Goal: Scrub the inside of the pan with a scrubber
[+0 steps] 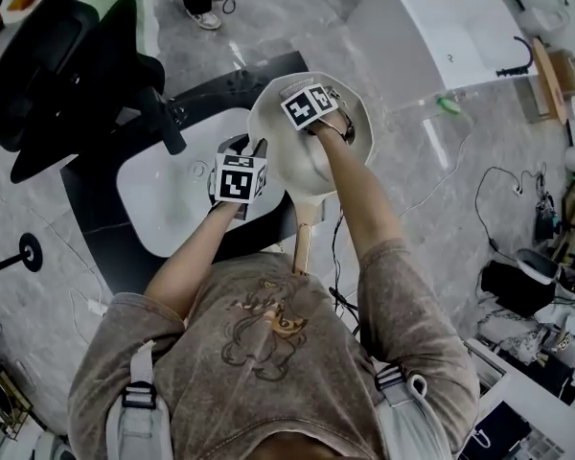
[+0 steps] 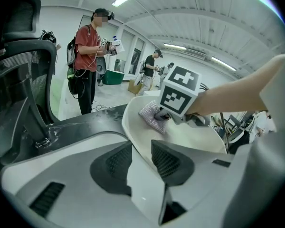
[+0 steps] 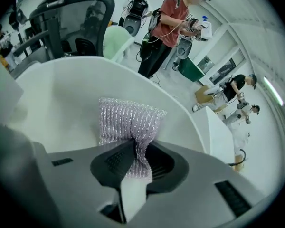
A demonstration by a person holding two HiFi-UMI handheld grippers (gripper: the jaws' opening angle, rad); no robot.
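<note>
My left gripper (image 1: 250, 165) has its jaws clamped on the rim of the cream-white round pan (image 1: 353, 138). In the left gripper view the pan's thin wall (image 2: 133, 127) runs straight between the two dark ribbed pads (image 2: 167, 161), and both pads press on it. The pan sits over the right edge of a white oval sink basin (image 1: 163, 199) set in a dark counter (image 1: 94, 220). Its tan wooden handle (image 1: 304, 244) points back toward the body of the person wearing the rig.

My right gripper (image 1: 311, 115) is down inside the pan, pointing steeply downward. Its jaws are shut on a silvery-lilac mesh scrubber (image 3: 127, 120) — the cloth bunches where the pads pinch it and fans out flat above them. That fanned part lies against the pan's pale inner wall (image 3: 61, 99), on the far side from the handle. From the left gripper view I see the same scrubber (image 2: 150, 116) just under the right gripper's marker cube (image 2: 179, 93).

A black mesh office chair (image 1: 48, 60) stands left of the counter, and a person in a red shirt (image 2: 85, 51) stands behind it.
</note>
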